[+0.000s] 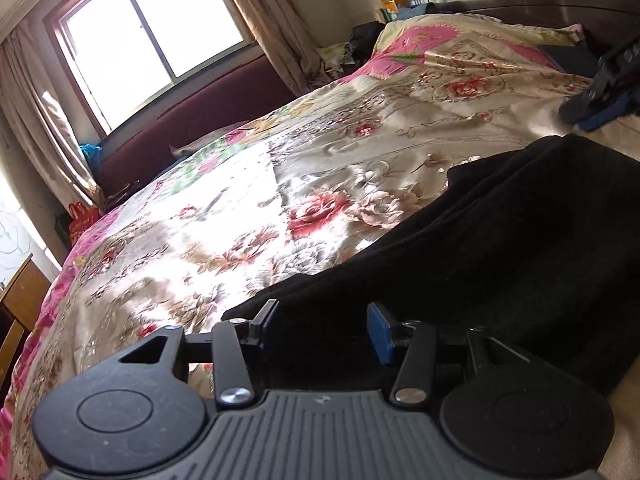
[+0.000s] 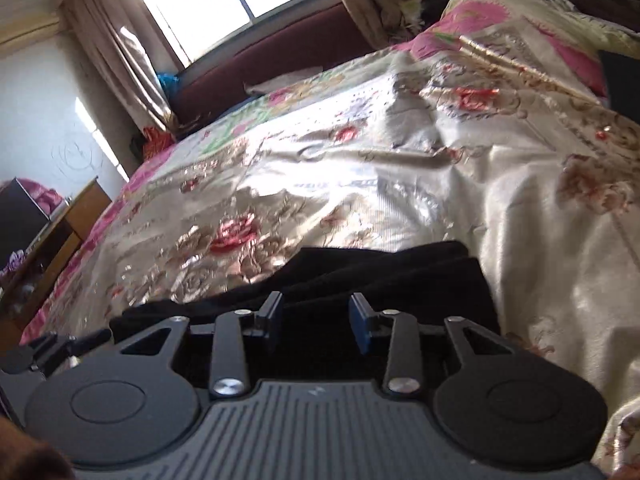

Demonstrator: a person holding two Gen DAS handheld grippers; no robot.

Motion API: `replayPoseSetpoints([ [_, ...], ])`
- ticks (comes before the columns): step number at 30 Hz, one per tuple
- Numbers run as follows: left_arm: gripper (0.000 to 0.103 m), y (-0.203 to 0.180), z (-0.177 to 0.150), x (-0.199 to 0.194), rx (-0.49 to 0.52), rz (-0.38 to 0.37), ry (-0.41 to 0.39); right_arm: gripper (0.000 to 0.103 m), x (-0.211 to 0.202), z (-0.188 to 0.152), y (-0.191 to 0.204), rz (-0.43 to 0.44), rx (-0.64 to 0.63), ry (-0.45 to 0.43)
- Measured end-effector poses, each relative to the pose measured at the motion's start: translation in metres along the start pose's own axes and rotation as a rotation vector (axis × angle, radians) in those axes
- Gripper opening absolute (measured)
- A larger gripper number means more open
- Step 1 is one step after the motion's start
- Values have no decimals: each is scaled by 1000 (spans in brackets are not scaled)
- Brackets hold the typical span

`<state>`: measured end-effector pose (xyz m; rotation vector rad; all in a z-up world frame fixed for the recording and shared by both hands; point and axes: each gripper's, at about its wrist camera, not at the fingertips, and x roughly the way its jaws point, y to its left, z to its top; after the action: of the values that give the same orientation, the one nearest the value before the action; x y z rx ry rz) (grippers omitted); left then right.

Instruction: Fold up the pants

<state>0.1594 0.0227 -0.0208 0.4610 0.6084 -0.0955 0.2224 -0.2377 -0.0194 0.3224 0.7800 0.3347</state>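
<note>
The black pants (image 1: 500,240) lie on the flowered bedspread (image 1: 248,208). In the left wrist view my left gripper (image 1: 324,328) is open, its blue-padded fingers low over the near edge of the cloth, nothing between them. My right gripper (image 1: 600,96) shows at the far right, beyond the pants. In the right wrist view the pants (image 2: 360,272) lie folded in layers just ahead, and my right gripper (image 2: 316,320) is open over their near edge. My left gripper (image 2: 52,348) shows at the lower left edge.
The bed has a dark red padded headboard (image 1: 192,124) under a bright window (image 1: 152,32) with curtains. A wooden cabinet (image 2: 60,232) stands to the left of the bed. A heaped quilt (image 1: 472,44) and dark clothes lie at the far end.
</note>
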Motion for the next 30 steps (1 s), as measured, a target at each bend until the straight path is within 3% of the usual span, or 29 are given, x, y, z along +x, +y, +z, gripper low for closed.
replayPoseSetpoints([
  [2,62,-4,0,19,26,-1,10,32,37,-3,-4,-72,-3,56],
  [6,63,8,-8,55,-2,-21,79,3,77,4,-37,-129,136,60],
  [10,63,11,-6,51,11,3,86,3,68,3,-37,-119,116,56],
  [11,63,11,-5,47,5,21,89,7,57,1,-35,-119,117,47],
  [12,63,11,-5,40,-4,46,93,18,43,-1,-32,-113,123,25],
  [15,63,11,-10,11,-27,85,80,19,-3,-16,-20,-94,103,-9],
  [19,68,6,-26,-38,-130,48,66,23,-51,-55,0,-48,70,3],
  [23,72,-7,-35,-58,-137,54,81,24,-60,-72,14,-72,35,24],
  [26,72,-10,-36,-68,-143,44,71,25,-68,-68,7,-66,89,-2],
  [30,72,-8,-31,-72,-132,41,54,41,-77,-56,-23,-92,137,-46],
])
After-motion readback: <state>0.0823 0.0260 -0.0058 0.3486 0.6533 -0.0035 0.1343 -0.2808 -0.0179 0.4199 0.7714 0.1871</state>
